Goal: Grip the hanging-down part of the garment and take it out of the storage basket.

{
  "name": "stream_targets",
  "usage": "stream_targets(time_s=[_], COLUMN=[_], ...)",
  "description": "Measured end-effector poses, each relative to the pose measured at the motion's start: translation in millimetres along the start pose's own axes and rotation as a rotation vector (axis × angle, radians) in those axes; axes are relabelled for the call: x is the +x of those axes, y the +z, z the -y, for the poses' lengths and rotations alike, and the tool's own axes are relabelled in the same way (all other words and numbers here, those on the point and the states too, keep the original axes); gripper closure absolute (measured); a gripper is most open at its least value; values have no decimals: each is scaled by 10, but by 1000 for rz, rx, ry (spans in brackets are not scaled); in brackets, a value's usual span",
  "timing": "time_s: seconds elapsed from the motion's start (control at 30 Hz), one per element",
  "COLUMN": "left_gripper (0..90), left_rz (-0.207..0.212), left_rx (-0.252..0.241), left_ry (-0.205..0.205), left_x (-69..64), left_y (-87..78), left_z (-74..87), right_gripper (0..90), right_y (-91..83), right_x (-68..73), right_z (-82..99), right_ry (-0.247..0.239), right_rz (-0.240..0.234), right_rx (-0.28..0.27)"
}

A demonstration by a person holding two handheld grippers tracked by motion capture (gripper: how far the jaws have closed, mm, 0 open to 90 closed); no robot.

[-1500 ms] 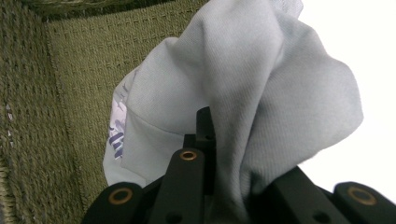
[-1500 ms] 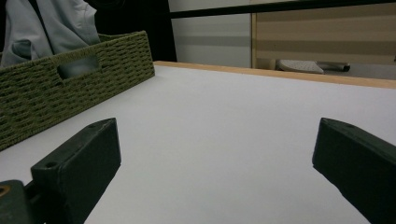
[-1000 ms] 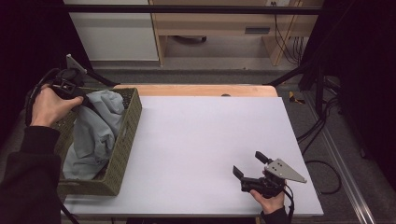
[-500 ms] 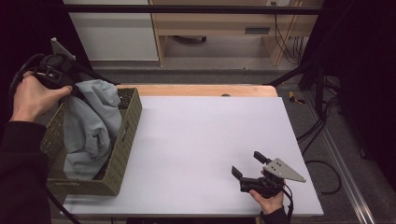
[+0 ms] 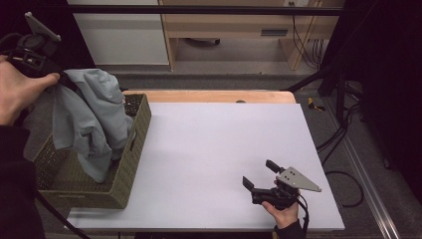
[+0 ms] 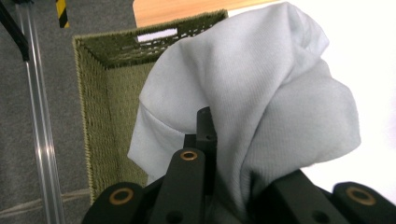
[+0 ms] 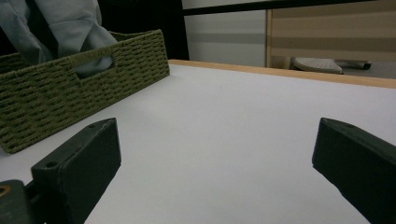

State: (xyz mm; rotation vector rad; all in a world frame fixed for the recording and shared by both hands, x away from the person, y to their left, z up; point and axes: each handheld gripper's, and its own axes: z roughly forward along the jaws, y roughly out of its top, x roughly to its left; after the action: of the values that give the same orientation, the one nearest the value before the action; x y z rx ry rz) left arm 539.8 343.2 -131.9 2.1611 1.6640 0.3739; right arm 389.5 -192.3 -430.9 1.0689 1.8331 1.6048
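- left gripper (image 5: 52,79) has its fingers clamped on the grey cloth (image 5: 92,119), which hangs above the woven basket (image 5: 127,172), bottom end dipping inside it
- right gripper (image 5: 261,175) sits on the worktop (image 5: 209,149), well right of the basket, fingers spread wide with nothing in them

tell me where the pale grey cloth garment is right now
In the high view the pale grey cloth garment hangs at the left, pinched in the left gripper, its lower end inside the woven olive basket.
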Motion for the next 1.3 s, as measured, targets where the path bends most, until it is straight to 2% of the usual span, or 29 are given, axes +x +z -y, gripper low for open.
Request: stream_targets(time_s=[0.13, 0.17, 0.23, 0.33, 0.73, 0.9, 0.97, 1.1, 1.13, 1.17, 1.27, 1.3], left_gripper=[846, 846, 846, 845, 845, 846, 846, 846, 846, 845, 846, 845], left_rz=[3, 4, 8, 4, 3, 1, 3, 7, 7, 6, 7, 7], left_rx=[-5, -6, -6, -5, -12, -13, -12, -14, -13, -13, -14, -14], left_ry=[6, 5, 7, 7, 13, 16, 17, 21, 21, 24, 26, 27], left_x=[-20, -26, -36, -55, -57, -61, -60, -69, -71, -73, -78, -80], left_y=[-30, -33, -34, -32, -96, -107, -107, -105, -103, -103, -103, -103], left_z=[-18, -22, -32, -44, -47, -37, -36, -38, -39, -41, -42, -42], right_gripper=[14, 14, 14, 14, 28, 40, 42, 44, 45, 45, 47, 48], right_y=[101, 171, 199, 355, 1073, 1347, 1479, 1582, 1614, 1632, 1723, 1740], right_x=[71, 115, 134, 231, 759, 961, 1053, 1131, 1143, 1167, 1222, 1247], right_z=[-69, -113, -134, -220, -445, -489, -523, -569, -583, -596, -638, -652], right_ry=[-15, -22, -23, -31, -47, -29, -34, -35, -55, -43, -66, -56], right_rz=[-28, -52, -59, -98, -230, -283, -296, -302, -299, -305, -313, -315], right_rx=[0, -7, -7, -16, -4, 6, 11, 11, 14, 11, 3, 8])
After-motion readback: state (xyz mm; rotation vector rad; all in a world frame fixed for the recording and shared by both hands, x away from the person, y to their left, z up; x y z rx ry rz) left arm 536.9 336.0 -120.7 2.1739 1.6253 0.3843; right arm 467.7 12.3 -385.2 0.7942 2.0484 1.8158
